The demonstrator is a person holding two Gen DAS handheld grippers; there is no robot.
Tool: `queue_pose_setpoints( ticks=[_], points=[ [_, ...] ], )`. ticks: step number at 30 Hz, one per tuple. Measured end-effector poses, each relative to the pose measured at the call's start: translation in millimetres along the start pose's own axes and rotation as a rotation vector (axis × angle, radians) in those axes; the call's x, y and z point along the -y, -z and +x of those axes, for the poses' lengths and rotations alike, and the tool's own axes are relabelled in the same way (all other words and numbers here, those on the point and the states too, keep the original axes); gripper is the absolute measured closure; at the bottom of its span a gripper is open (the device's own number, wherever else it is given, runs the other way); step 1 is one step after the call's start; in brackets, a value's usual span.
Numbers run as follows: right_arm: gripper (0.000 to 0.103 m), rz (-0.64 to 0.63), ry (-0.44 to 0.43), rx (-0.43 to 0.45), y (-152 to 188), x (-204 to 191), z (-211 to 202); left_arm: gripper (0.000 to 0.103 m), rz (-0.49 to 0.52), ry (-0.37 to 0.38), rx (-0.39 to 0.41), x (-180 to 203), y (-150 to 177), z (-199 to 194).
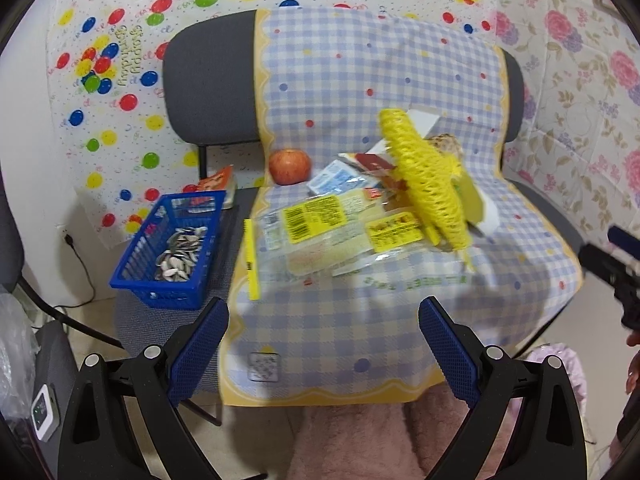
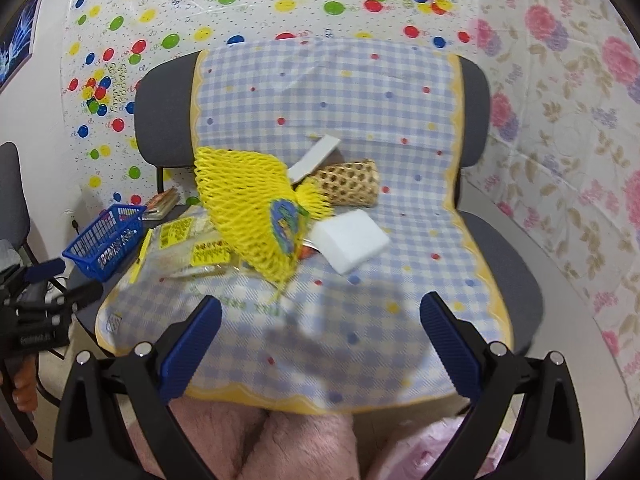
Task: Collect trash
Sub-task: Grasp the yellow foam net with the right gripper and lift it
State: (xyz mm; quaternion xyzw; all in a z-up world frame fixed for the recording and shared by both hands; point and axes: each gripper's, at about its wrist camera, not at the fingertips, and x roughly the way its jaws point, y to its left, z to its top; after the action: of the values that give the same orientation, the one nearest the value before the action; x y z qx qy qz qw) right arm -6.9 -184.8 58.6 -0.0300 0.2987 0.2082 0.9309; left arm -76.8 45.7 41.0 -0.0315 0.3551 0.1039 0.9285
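**Inspector A:** Presently we find both tools empty. The left gripper (image 1: 324, 344) and the right gripper (image 2: 320, 344) each show jaws spread wide, with nothing between them, held off the near edge of the checked cloth (image 2: 360, 92) draped over the chair (image 1: 208, 80).

**Inspector B:** And the trash?

**Inspector A:** Heaped mid-seat, far of both tools. The yellow net (image 2: 248, 208) lies on top, its long axis running from far-left down to near-right in the right view, tail strands trailing toward us. Clear wrappers with yellow labels (image 1: 316, 220) lie left of it; a white block (image 2: 348, 240) just right; a woven cone (image 2: 352, 186) behind. An apple (image 1: 290, 166) sits at the far left of the heap.

**Inspector B:** Which tool is nearer?

**Inspector A:** We judge the right one nearer the net; its tail lies just left of that tool's centreline. The left tool faces the wrappers more squarely. The blue basket (image 1: 168, 248), holding what look like shells, stands left of the seat.

**Inspector B:** Risk?

**Inspector A:** The net is open mesh; a jaw may snag strands rather than close across them.
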Motion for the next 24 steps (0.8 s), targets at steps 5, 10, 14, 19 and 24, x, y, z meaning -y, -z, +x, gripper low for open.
queue_pose_setpoints(
  ticks=[5, 10, 14, 19, 24],
  points=[
    [0.006, -0.091, -0.016, -0.003, -8, -27, 31, 0.008, -0.015, 0.009, -0.011, -11, 3, 13],
    [0.006, -0.202, 0.032, 0.019, -16, -55, 56, 0.008, 0.002, 0.000, -0.019, -16, 2, 29],
    [0.006, -0.234, 0.032, -0.002, -21, -65, 78, 0.008, -0.019, 0.004, -0.035, -23, -2, 45],
    [0.018, -0.262, 0.045, 0.013, -35, -79, 101, 0.008, -0.042, 0.012, -0.023, -32, -12, 56],
    [0.017, -0.303, 0.111, 0.036, -47, -98, 132, 0.008, -0.047, -0.001, -0.011, -35, -19, 61]
  ],
)
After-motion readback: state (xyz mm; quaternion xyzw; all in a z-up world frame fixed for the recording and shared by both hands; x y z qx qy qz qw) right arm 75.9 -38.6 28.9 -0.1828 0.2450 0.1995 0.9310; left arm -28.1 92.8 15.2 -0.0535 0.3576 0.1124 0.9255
